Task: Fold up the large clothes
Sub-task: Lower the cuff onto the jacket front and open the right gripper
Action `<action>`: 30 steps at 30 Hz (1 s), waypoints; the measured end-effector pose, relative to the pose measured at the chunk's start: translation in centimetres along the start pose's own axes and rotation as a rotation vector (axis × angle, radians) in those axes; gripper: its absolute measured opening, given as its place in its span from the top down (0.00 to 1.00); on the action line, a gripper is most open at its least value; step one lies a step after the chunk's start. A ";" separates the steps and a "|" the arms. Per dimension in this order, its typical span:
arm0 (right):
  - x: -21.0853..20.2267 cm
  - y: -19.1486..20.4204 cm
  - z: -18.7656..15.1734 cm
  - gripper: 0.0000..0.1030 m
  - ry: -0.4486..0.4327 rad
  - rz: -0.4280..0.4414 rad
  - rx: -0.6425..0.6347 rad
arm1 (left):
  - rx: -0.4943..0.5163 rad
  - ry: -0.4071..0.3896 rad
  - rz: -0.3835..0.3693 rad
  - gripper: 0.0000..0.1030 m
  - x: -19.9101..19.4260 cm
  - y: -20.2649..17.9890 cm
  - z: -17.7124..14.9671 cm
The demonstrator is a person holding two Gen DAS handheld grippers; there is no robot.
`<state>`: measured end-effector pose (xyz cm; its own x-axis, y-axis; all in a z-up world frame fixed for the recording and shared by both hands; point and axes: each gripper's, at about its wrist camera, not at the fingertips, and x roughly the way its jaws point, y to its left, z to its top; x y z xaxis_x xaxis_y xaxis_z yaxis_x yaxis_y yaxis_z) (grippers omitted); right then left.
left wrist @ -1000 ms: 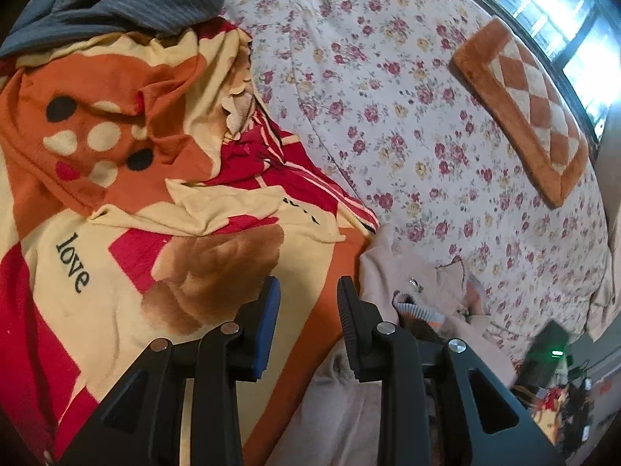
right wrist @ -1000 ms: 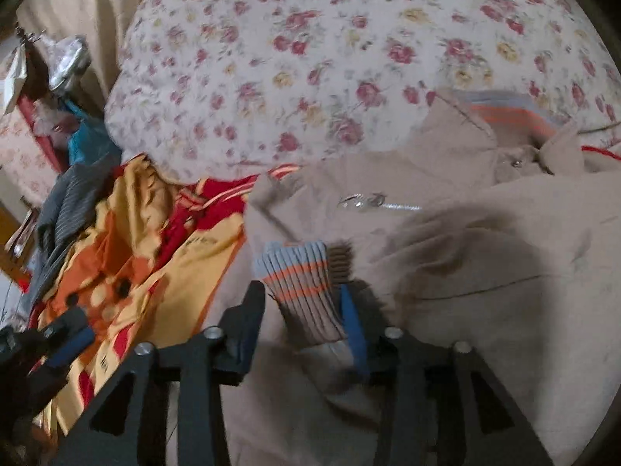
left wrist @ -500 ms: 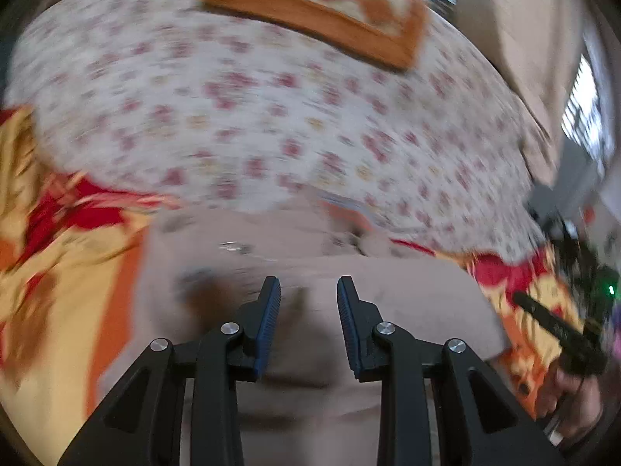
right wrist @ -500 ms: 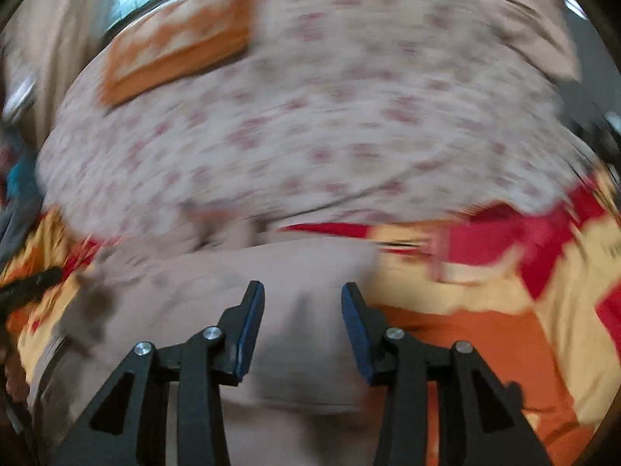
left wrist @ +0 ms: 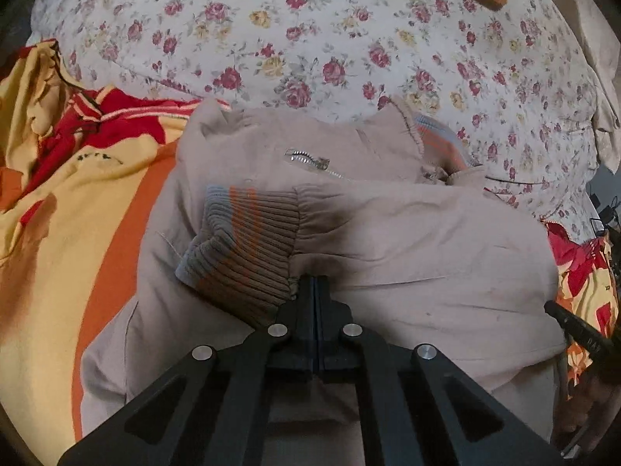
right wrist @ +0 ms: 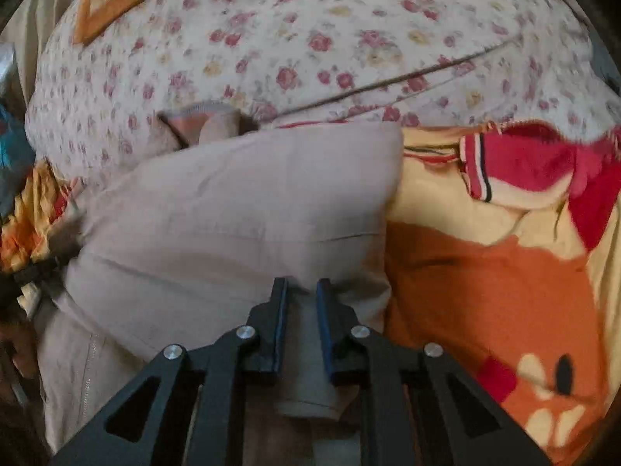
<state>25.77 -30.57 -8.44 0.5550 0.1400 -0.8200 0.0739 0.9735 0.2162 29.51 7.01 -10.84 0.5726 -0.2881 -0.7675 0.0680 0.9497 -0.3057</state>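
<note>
Beige jacket (left wrist: 407,240) lies beneath both claws: left gripper (left wrist: 315,283) clenched at its ribbed cuff (left wrist: 248,240), right gripper (right wrist: 302,291) pinching its edge, probably to fold.

Right gripper (right wrist: 302,287) jaws just closing, now pinching fold of tan jacket (right wrist: 233,209). Jacket lies on orange and red blanket (right wrist: 496,272). Flowery sheet (right wrist: 330,39) behind. Striped cuff (right wrist: 194,118) peeks at jacket's far edge.
</note>
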 end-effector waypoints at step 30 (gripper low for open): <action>3.6 5.6 1.4 0.00 0.016 -0.149 -0.203 | -0.076 -0.083 -0.006 0.81 0.1 2.5 0.7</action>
<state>29.33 -24.84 -9.42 0.5368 -0.0065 -0.8437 -0.0146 0.9997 -0.0171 30.29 9.41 -11.23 0.6380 -0.2798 -0.7174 0.0113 0.9350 -0.3546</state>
